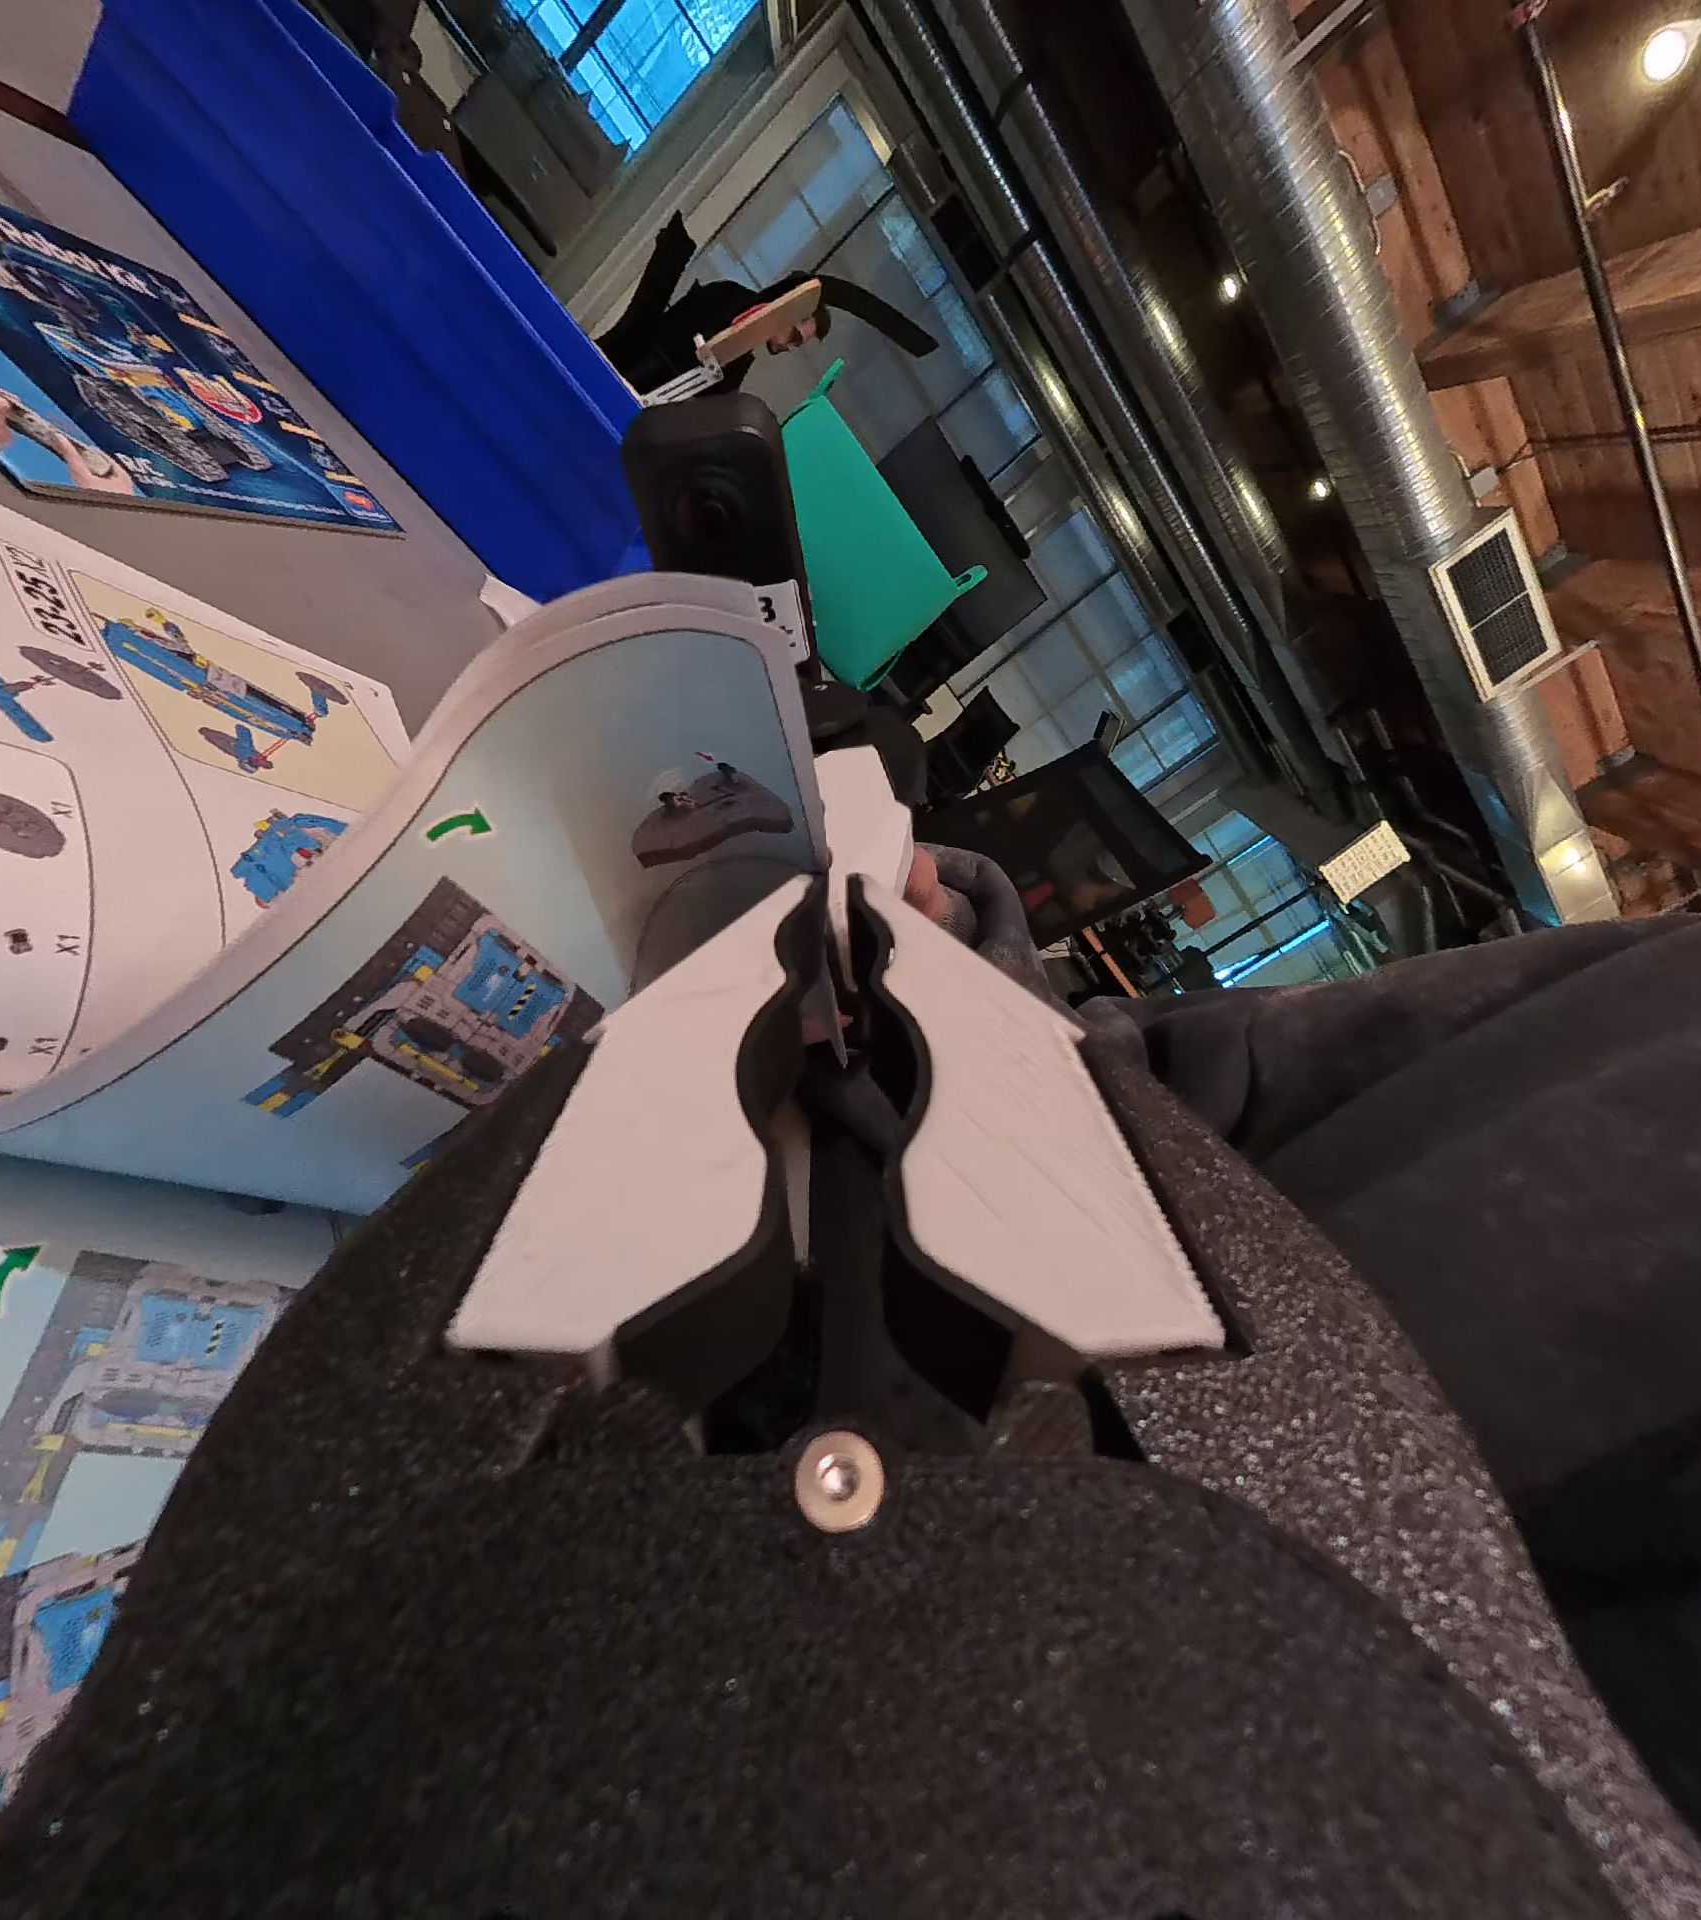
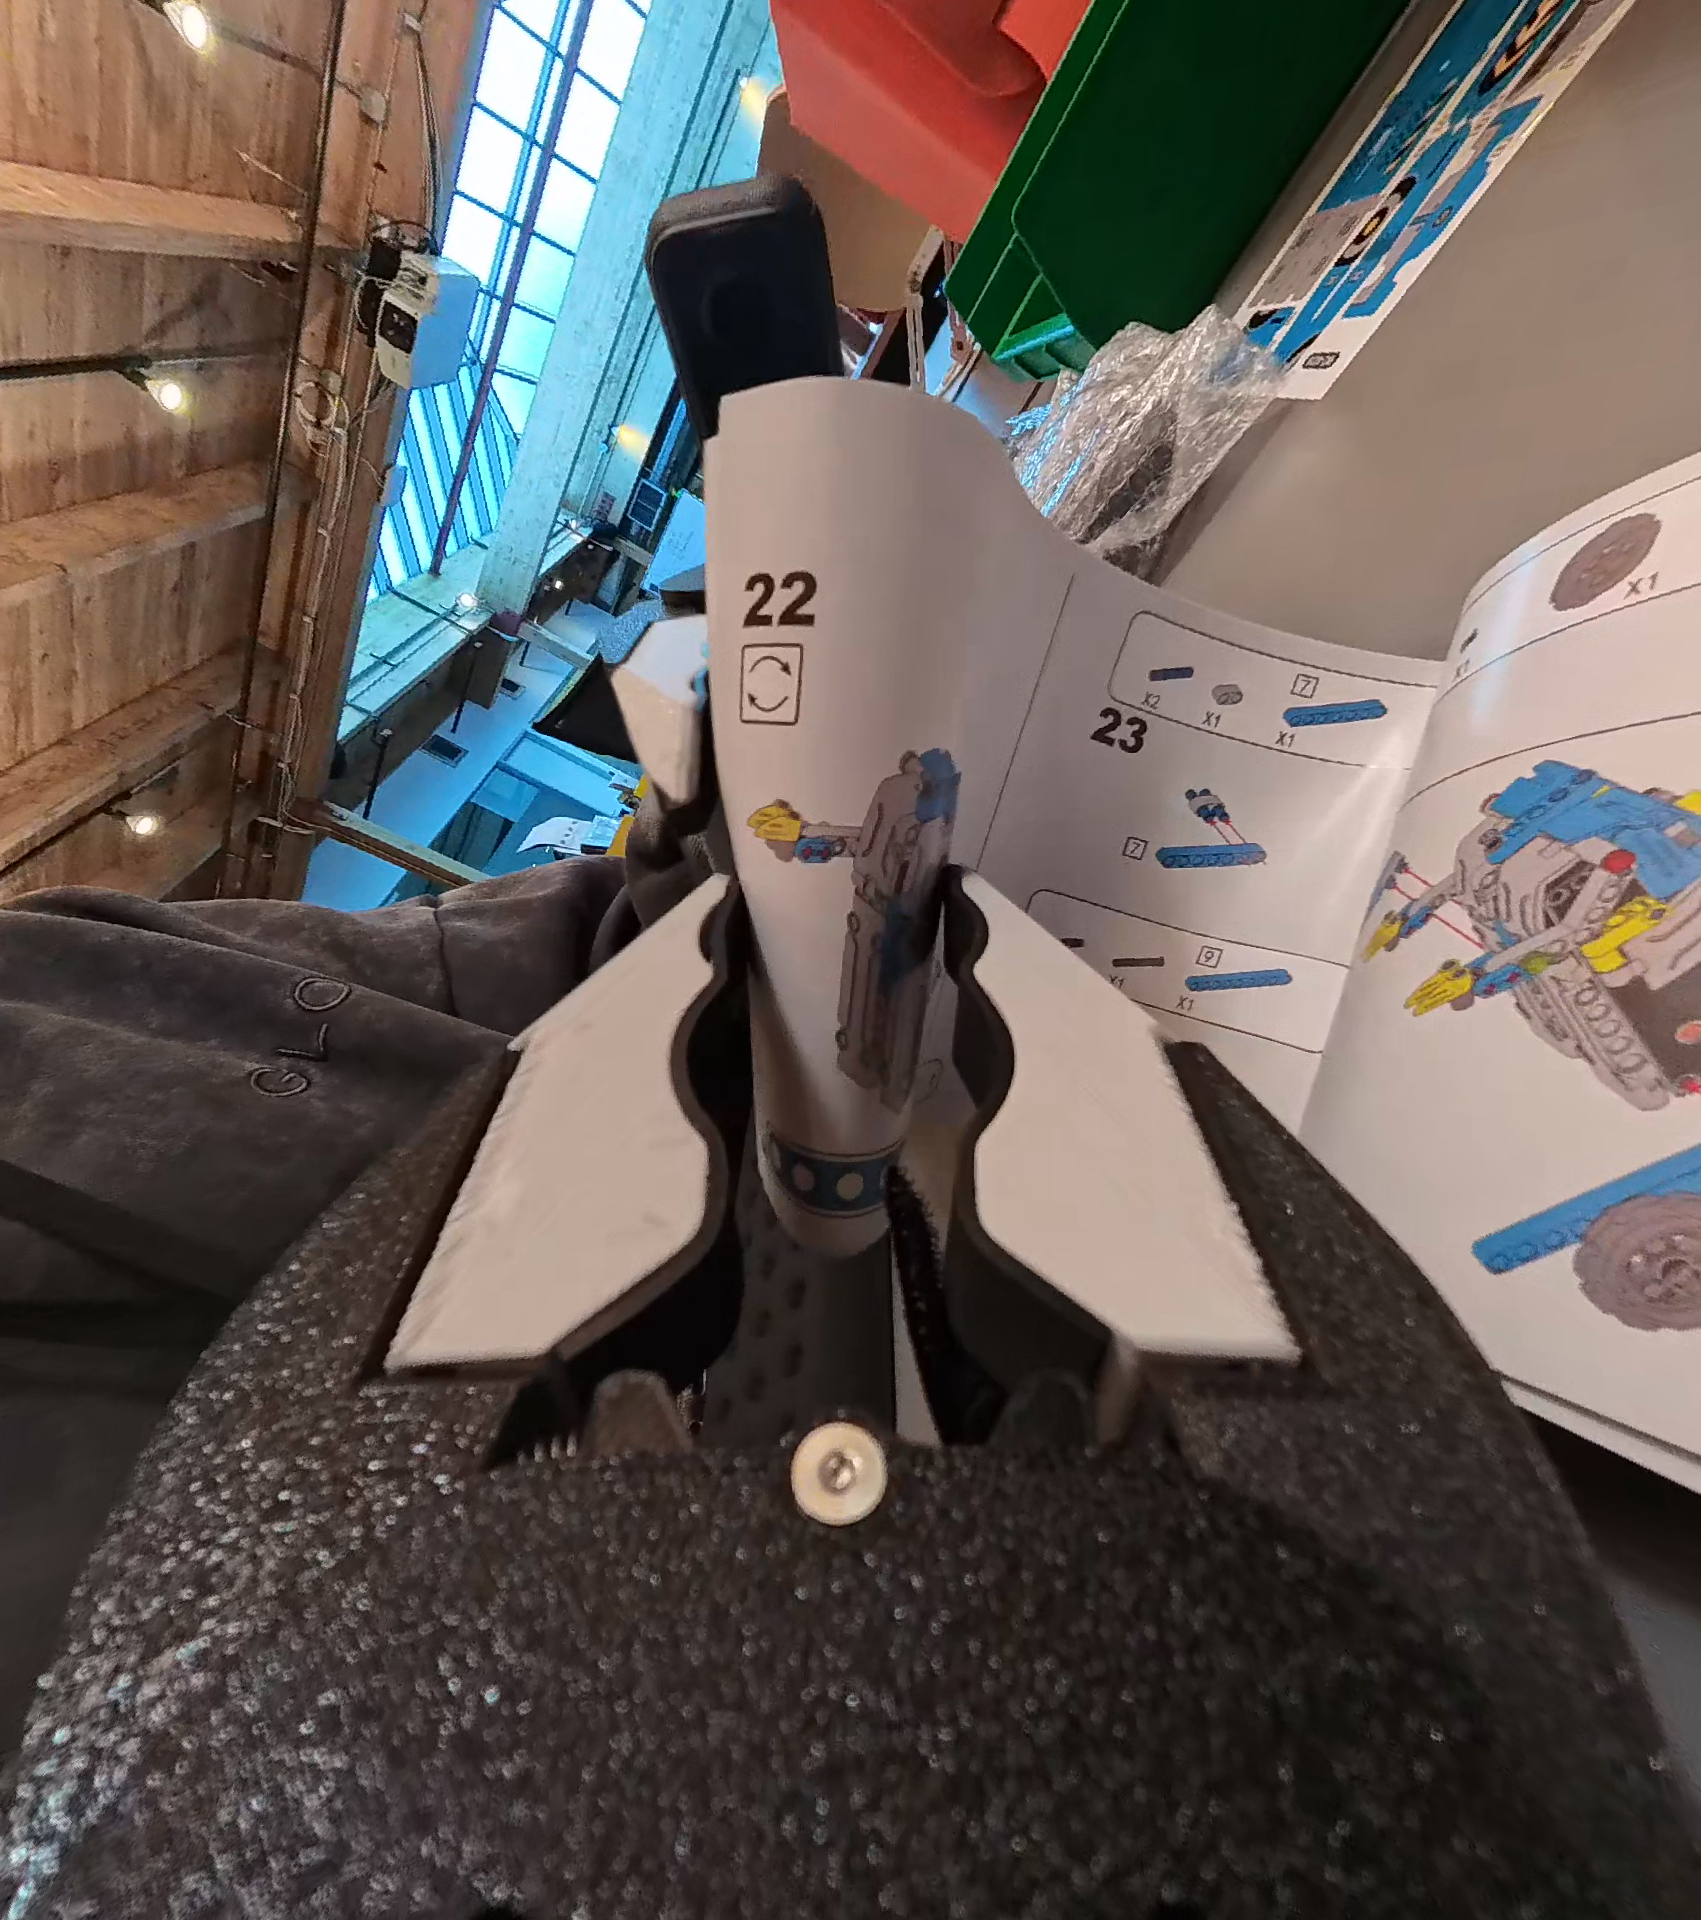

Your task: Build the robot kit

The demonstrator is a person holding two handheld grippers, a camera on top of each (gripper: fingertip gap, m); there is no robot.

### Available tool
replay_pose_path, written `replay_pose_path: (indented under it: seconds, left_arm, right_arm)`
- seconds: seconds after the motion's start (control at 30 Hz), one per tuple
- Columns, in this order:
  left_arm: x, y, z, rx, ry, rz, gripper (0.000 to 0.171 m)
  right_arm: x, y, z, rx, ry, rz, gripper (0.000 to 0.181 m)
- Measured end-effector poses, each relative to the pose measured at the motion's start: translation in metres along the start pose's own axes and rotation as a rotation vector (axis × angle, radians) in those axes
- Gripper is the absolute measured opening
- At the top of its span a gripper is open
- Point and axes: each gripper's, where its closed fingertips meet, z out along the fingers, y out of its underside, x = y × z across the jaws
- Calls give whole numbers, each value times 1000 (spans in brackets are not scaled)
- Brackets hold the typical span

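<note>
1. Left gripper [image 1: 833, 914]: fingers nearly closed, pinching the thin edge of a lifted page [image 1: 617, 748] of the booklet [image 1: 98, 831]. Page arches up from the open booklet lying on the bench [image 1: 326, 561].
2. Right gripper [image 2: 841, 914]: fingers partly open around the same page [image 2: 877, 644], curled between them; firm contact cannot be told.
3. Judgement: keep the pinch light and near the edge, carry the page in an arc over the spine so it does not crease or tear.
4. Left view alone shows a printed box [image 1: 119, 353] and blue bin [image 1: 358, 229] farther along the bench.
5. Right view alone shows a plastic bag [image 2: 1137, 436], green bin [image 2: 1158, 177] and red bin [image 2: 908, 94] beyond.
</note>
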Motion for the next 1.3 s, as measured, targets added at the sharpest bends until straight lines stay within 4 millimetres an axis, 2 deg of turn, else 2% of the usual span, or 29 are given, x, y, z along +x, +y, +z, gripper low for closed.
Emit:
replay_pose_path:
  seconds: [0.17, 0.3, 0.4, 0.53, 0.63, 0.8, 0.9, 1.0, 1.07, 1.13, 1.17, 1.23, 1.27, 1.3]
  left_arm:
    - [-3, -2, -5, 26, -21, 6, 0]
    - [-16, -4, -12, 56, -113, -10, 0]
    - [-9, -11, -19, 122, -82, -15, 20]
    - [0, -11, -11, 119, -22, 0, 23]
    - [3, -9, -4, 108, -11, 2, 21]
    - [3, -7, -5, 117, -30, 25, 0]
    - [6, -6, -5, 110, -17, 35, 0]
    - [-3, -8, -12, 135, -81, 36, 0]
    - [-15, -9, -20, 155, -156, 8, 29]
    - [-19, -5, -20, 157, -188, 19, 33]
    - [-15, -5, -16, 155, -165, 20, 35]
    - [-6, -5, -7, 148, -128, 42, 33]
    - [-7, -3, -4, 132, -149, 60, 25]
    - [-10, 1, -1, 109, -178, 76, 8]
  right_arm:
    - [2, -1, -2, 4, 11, -1, 34]
    - [2, 1, 0, -7, 13, -11, 34]
    - [0, 2, 1, -10, 5, -10, 35]
    - [-2, 6, 6, -34, -6, -12, 37]
    - [-1, 11, 9, -56, 1, -13, 36]
    - [-1, 4, 4, -21, -6, -6, 36]
    - [7, 8, 5, -41, 42, -14, 31]
    - [0, 5, 6, -21, 5, -8, 33]
    - [0, 4, 4, -14, 4, -12, 34]
    - [-2, 3, 4, -10, -4, -7, 36]
    - [0, 6, 7, -27, 13, -16, 36]
    - [3, 13, 14, -66, 42, -40, 36]
    - [3, 15, 16, -79, 44, -48, 34]
    - [2, 17, 18, -88, 43, -52, 34]
